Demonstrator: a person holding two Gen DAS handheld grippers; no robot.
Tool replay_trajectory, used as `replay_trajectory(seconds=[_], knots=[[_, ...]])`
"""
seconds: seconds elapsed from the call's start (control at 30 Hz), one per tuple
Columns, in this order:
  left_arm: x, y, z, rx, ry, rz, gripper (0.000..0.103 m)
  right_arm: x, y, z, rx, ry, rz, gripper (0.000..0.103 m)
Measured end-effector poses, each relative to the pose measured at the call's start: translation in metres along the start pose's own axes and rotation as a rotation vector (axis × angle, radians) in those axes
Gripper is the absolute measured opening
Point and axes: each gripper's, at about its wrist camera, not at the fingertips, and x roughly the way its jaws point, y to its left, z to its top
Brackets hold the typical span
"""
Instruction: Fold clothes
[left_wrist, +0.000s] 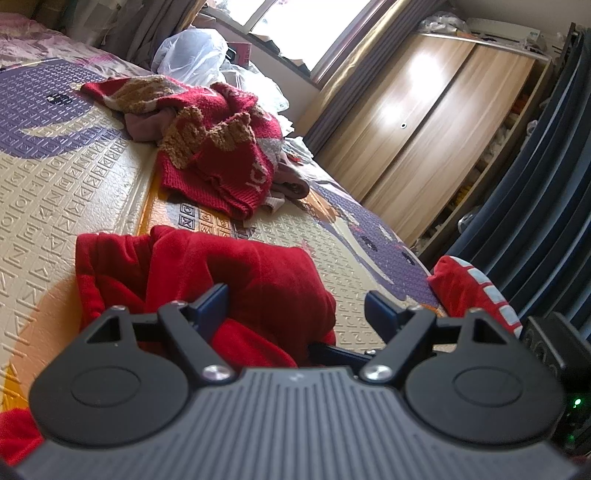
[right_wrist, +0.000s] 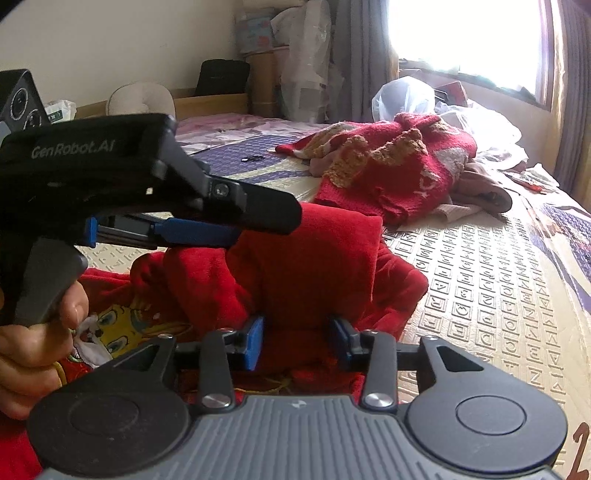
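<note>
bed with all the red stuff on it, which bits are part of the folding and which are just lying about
Part of the job:
- red garment in front of both grippers
- left gripper, jaws wide
- right gripper
- knitted red sweater, heaped further back

Lying about:
- plastic bags
- wardrobe
- patterned mat under everything

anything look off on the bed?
The red knit sweater lies crumpled in a heap on other clothes, unfolded, with plastic bags behind it. The red garment by the grippers is bunched, not flat. Nothing looks spilled or damaged.
</note>
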Motion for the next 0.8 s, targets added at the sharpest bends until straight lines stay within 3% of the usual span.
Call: replay_trajectory(seconds=[0.8], knots=[[0.0007,-0.0017,-0.0006,0.002,-0.004,0.006,0.082,-0.0013,0.003,0.0023,0.007,-0.002,-0.008,0.047]])
